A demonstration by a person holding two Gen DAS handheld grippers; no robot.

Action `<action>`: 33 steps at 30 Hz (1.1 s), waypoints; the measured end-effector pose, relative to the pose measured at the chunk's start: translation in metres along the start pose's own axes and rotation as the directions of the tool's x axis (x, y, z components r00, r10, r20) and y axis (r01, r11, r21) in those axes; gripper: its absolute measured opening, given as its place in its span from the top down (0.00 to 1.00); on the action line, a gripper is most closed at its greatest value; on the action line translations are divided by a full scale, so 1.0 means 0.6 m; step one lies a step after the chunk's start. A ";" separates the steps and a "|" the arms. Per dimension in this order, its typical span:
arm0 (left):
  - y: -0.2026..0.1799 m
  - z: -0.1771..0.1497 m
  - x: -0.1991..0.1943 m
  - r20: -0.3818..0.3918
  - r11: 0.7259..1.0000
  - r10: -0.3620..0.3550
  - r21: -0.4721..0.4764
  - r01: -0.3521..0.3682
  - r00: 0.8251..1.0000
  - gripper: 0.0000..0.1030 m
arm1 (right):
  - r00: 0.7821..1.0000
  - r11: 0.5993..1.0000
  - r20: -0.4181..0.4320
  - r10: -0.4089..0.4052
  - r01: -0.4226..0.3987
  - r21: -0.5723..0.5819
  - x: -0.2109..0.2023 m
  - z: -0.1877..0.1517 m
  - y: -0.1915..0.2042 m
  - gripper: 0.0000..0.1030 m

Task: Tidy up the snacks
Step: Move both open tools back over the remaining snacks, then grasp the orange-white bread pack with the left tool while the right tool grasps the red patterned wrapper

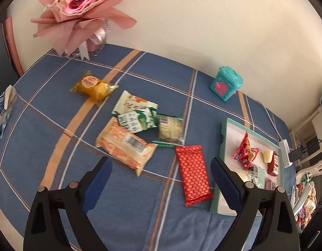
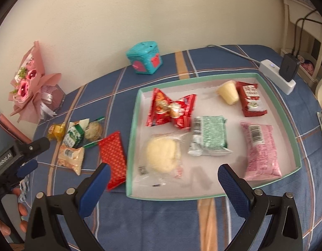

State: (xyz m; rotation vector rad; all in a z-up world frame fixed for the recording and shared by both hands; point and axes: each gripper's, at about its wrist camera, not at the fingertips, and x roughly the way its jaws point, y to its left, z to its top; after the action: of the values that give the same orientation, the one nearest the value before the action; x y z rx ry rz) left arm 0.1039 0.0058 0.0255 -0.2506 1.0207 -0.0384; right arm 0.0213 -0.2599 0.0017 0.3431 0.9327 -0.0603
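Note:
A green-rimmed white tray [image 2: 294, 146] holds several snacks: a red packet [image 2: 171, 110], a pale round cake [image 2: 163, 156], a green packet [image 2: 211, 136], a pink packet [image 2: 261, 150], a jelly cup [image 2: 228, 92] and a dark red sachet [image 2: 252, 101]. Loose on the blue cloth left of it lie a red checked bar [image 1: 192, 173], an orange packet [image 1: 125, 146], green-white packets [image 1: 138, 113], a clear-wrapped cookie [image 1: 171, 127] and a yellow cake [image 1: 94, 87]. My left gripper [image 1: 161, 175] is open above the loose snacks. My right gripper [image 2: 163, 179] is open over the tray's near edge.
A pink bouquet [image 1: 77, 10] stands at the back left by the wall. A teal box [image 1: 225, 83] sits at the back. A white power strip with a black plug [image 2: 284, 73] lies right of the tray. A blue-white packet [image 1: 2, 113] lies at the left edge.

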 end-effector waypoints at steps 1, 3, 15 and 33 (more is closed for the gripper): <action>0.012 0.002 -0.004 0.007 1.000 0.012 -0.010 -0.011 1.000 0.08 | 1.000 1.000 0.002 0.015 -0.015 -0.014 0.002 -0.001 0.015 0.00; 0.044 0.008 -0.014 0.026 0.998 0.039 -0.044 -0.038 0.999 0.08 | 0.999 0.998 -0.003 0.049 -0.049 -0.039 0.010 -0.003 0.043 0.00; 0.172 0.034 0.007 -0.010 0.970 0.131 -0.204 -0.131 0.991 0.08 | 0.991 0.973 -0.064 0.115 -0.125 -0.196 0.064 -0.009 0.170 0.00; 0.127 0.057 0.160 -0.164 0.975 -0.037 -0.221 0.000 0.986 0.26 | 0.977 0.957 -0.212 -0.002 -0.060 -0.285 0.202 0.010 0.217 0.46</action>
State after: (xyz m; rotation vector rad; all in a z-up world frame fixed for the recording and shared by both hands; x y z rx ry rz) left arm 0.1767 0.0719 -0.0550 -0.4655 1.1916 0.0374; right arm 0.1239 -0.1271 -0.0571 0.0900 1.1295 0.1427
